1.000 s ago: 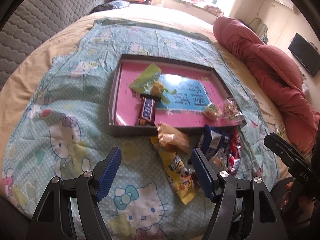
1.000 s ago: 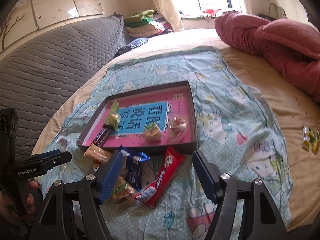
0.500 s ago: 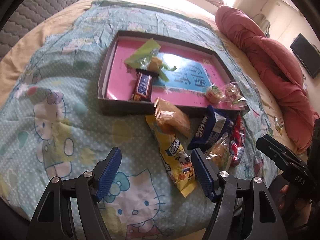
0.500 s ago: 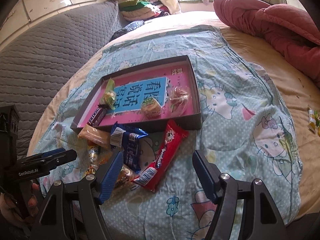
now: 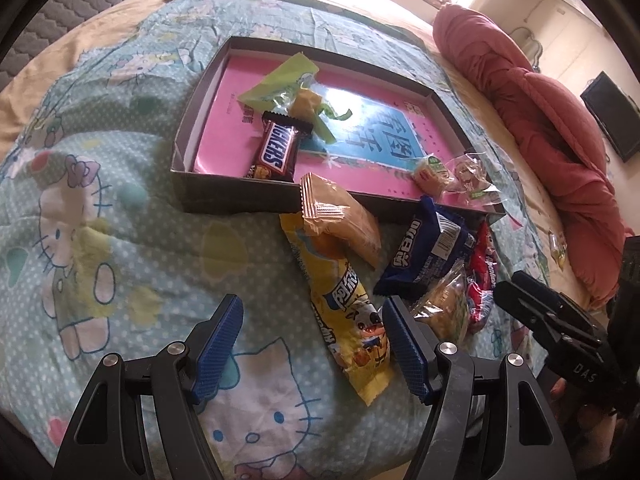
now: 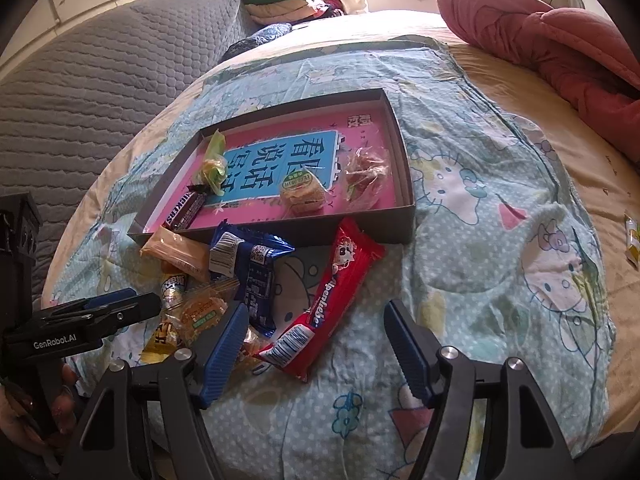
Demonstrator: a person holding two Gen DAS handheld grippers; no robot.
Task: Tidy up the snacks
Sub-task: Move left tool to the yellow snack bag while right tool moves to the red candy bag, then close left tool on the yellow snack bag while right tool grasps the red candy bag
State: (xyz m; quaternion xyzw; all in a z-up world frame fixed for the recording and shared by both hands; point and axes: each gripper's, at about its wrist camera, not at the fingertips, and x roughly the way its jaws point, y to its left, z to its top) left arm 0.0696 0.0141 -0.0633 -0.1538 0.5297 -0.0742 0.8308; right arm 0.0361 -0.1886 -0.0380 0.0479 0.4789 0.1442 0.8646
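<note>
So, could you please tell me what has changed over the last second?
Both tongs, left and right, have come down closer to the loose snack pile; the right tongs' jaws are closing slightly on nothing. Nothing was taken or let go. The snacks and box lie as before.

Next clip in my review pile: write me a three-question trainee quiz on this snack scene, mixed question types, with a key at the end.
1. True or false: the Snickers bar lies inside the shallow box.
2. Multiple choice: which snack lies closest to the right gripper? A) the red Alpenliebe pack B) the green-wrapped candy C) the Snickers bar
3. Short answer: is the long yellow pack in the box or out on the bedsheet?

Key:
1. True.
2. A; it lies between the fingers, ungripped, while the jaws are closing.
3. On the bedsheet, in front of the box, lying between the open fingers of the left gripper.
</note>
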